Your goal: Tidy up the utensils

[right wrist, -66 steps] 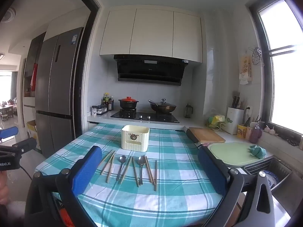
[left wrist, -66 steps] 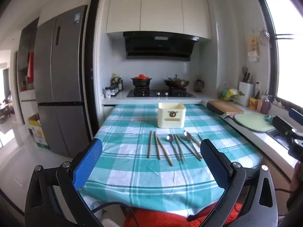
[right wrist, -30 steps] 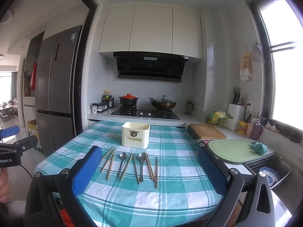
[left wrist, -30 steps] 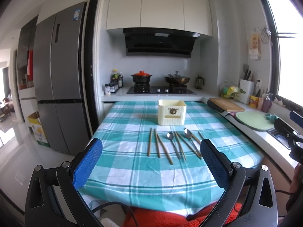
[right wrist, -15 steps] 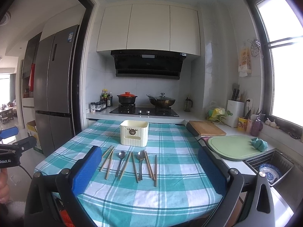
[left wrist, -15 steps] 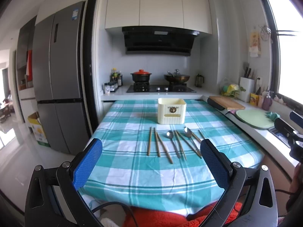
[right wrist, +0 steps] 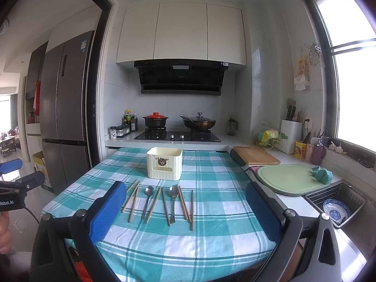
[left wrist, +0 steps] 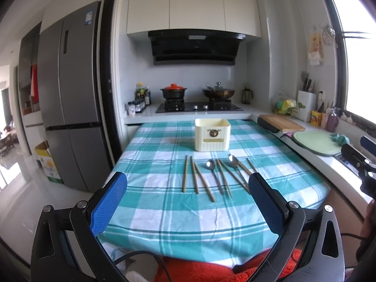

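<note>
both hand-held grippers hang at the near edge of the surface (left wrist: 164,216), which wears a teal and white checked cloth. the left hand-held gripper (left wrist: 188,202) is spread wide with nothing between its blue pads (left wrist: 109,203), and the right hand-held gripper (right wrist: 185,211) is spread just as wide, also grasping nothing.

ahead of both, between their fingers in each view, the utensils lie in a loose row across the cloth: wooden chopsticks (left wrist: 195,175) and two metal spoons (left wrist: 214,175). their long axes run roughly away from the grippers toward the far side, fanning a little rather than lying parallel. the spoons (right wrist: 147,201) have their bowls at the far end and their handles pointing back toward the grippers. one chopstick (right wrist: 192,210) lies alone at the right end of the row, a small gap from the rest.

beyond the row, farther from the grippers, a cream utensil holder (left wrist: 212,135) stands upright with its open top up, apart from the utensils. past it are the stove (right wrist: 178,136), a red-lidded pot (right wrist: 155,119) and a wok (right wrist: 199,123).
</note>
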The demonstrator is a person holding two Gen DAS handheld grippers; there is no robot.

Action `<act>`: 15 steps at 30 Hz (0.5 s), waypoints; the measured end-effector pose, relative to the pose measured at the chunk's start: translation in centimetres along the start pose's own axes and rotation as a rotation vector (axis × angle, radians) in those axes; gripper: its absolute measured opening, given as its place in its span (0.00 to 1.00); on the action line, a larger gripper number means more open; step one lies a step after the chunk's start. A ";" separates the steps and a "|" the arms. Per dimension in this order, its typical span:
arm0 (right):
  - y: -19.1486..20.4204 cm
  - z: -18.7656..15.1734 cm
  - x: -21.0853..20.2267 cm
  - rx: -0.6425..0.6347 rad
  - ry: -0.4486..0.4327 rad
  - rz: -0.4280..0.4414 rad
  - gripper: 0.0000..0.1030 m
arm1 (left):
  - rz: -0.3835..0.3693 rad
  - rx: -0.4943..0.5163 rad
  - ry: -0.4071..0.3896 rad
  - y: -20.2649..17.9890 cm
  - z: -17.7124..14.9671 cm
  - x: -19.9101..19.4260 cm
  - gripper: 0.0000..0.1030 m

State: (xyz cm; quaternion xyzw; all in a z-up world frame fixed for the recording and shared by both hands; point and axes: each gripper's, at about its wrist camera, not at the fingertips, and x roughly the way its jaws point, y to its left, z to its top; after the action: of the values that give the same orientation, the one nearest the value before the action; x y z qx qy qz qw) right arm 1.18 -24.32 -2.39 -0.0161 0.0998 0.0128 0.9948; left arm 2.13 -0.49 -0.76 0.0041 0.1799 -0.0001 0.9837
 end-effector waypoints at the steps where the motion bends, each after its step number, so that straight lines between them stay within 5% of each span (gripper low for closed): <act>1: 0.0 0.0 0.1 0.000 0.002 0.000 1.00 | 0.000 0.001 0.002 0.0 0.0 0.0 1.00; 15: 0.0 0.0 0.6 -0.001 0.015 0.008 1.00 | 0.002 0.008 0.014 -0.2 0.2 0.5 1.00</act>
State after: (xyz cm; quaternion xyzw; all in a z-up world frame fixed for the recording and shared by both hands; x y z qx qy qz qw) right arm 1.79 -24.26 -2.54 -0.0163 0.1074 0.0170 0.9939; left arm 2.64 -0.69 -0.69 0.0081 0.1867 0.0003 0.9824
